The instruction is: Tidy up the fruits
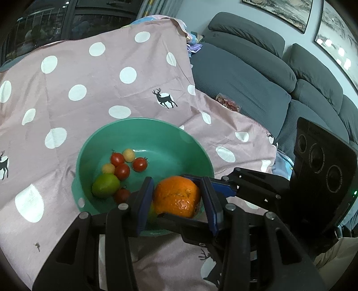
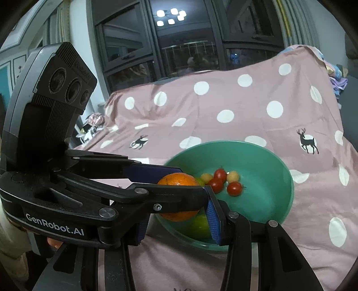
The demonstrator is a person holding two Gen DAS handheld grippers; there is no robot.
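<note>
Pink dotted cloth (image 1: 89, 94), lower centre: both tools, left (image 1: 179, 202) and right (image 2: 176, 215), gripping orange (image 1: 176, 195) over green bowl (image 1: 197, 147). 4 tomatoes (image 1: 122, 171), lime (image 1: 105, 185) already in; orange not released.

A home living room: grey sofa (image 1: 257, 73); framed paintings (image 1: 282, 11); dark window (image 2: 179, 44) (ceiling lamp reflected).

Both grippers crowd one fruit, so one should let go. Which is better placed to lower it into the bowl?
Probably left: the left gripper visibly presses both sides of the round orange citrus above the teal plastic bowl; contact by the right gripper is partly hidden.
</note>
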